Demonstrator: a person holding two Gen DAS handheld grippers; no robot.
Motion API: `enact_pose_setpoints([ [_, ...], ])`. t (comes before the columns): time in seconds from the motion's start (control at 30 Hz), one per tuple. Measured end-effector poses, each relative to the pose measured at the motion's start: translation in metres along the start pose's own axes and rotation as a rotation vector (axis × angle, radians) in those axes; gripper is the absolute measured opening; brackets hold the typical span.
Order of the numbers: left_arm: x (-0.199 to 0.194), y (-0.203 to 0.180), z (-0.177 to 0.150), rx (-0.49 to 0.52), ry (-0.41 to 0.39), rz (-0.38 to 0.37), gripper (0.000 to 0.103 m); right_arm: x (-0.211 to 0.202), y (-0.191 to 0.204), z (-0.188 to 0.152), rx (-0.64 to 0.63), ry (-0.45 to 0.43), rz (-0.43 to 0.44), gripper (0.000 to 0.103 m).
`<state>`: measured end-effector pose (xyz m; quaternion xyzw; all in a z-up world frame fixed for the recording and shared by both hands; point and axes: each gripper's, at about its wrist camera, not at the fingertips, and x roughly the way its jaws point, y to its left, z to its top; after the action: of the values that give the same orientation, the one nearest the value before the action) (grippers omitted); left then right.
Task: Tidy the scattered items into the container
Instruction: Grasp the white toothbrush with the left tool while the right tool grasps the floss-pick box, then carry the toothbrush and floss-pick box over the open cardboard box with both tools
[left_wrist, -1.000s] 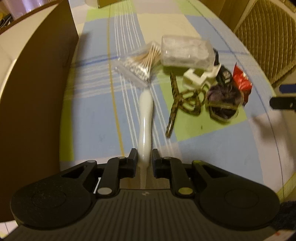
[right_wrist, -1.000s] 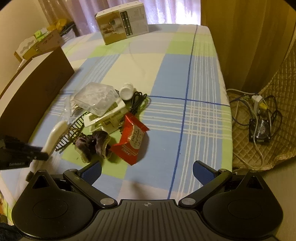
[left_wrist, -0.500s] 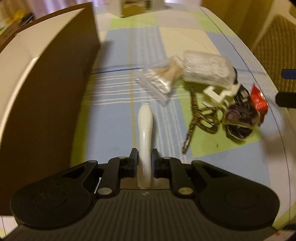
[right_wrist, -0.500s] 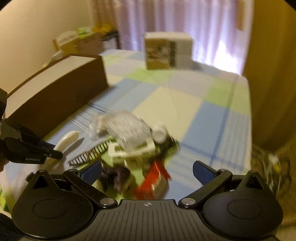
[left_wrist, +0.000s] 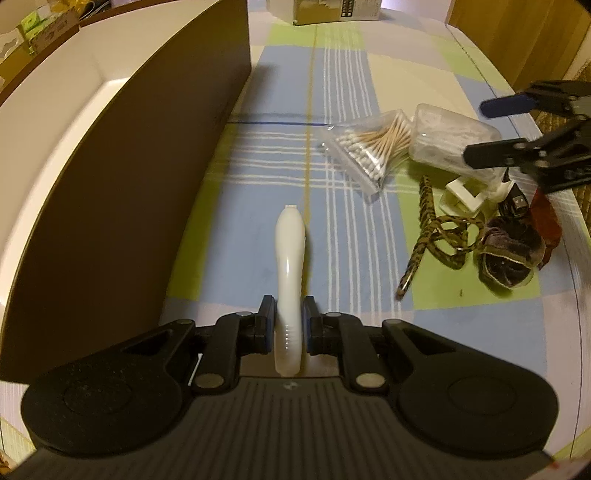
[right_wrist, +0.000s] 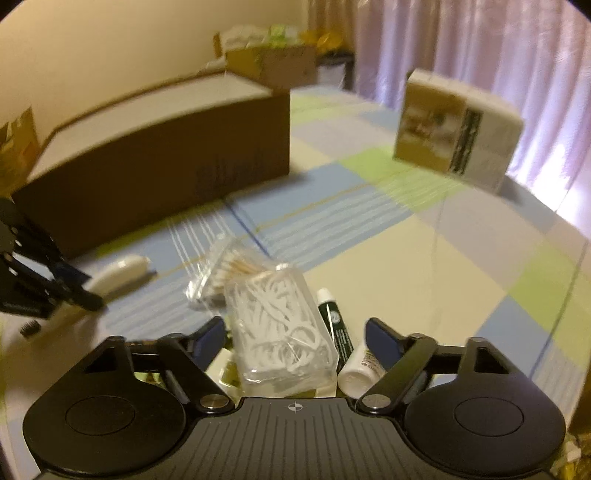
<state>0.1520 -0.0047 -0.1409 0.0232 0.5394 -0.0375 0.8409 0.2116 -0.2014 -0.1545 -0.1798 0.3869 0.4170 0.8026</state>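
Step in hand, by the look of it: carrying one item to the container while reaching for another. Left gripper (left_wrist: 288, 319) clenched on the white handle (left_wrist: 290, 254), held off the checked tablecloth (left_wrist: 343, 96), tip pointing toward the far edge of the table. Brown container (left_wrist: 147, 155) just to the left, along the table's left edge, white inside and seemingly without contents where visible. Right gripper (right_wrist: 295, 341) spread wide, fingers either side of the clear box of floss picks (right_wrist: 282, 325) without pinching yet. Beside that box: the bag of cotton swabs (left_wrist: 369, 147), a small tube (right_wrist: 338, 338); nearer the right edge, a patterned hair clip (left_wrist: 436, 236), a dark scrunchie (left_wrist: 509, 254), a red wrapper (left_wrist: 546, 218). Next move probably calls for swinging the handle left over the container wall and letting go, then closing on the clear box squarely, since thin smooth plastic may slip or buckle.
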Motion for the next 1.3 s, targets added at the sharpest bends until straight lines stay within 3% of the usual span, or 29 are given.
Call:
enact_pose_setpoints([
  [0.13, 0.001, 0.002, -0.001, -0.008, 0.003, 0.005, 0.012, 0.010, -0.001, -0.002, -0.025, 0.020, 0.033, 0.054],
  [0.3, 0.002, 0.002, -0.001, -0.001, 0.007, 0.005, 0.012, -0.003, 0.012, 0.000, -0.047, -0.014, 0.009, 0.054],
  [0.63, -0.021, 0.000, 0.001, 0.024, -0.025, -0.041, 0.012, -0.068, 0.035, -0.010, 0.162, -0.123, -0.051, 0.054],
  [0.97, -0.086, 0.006, 0.008, 0.045, -0.139, -0.126, 0.012, -0.092, 0.067, -0.012, 0.325, -0.121, -0.030, 0.054],
  [1.3, -0.156, 0.051, 0.020, 0.019, -0.289, -0.170, 0.012, -0.100, 0.121, 0.028, 0.307, -0.180, 0.008, 0.054],
])
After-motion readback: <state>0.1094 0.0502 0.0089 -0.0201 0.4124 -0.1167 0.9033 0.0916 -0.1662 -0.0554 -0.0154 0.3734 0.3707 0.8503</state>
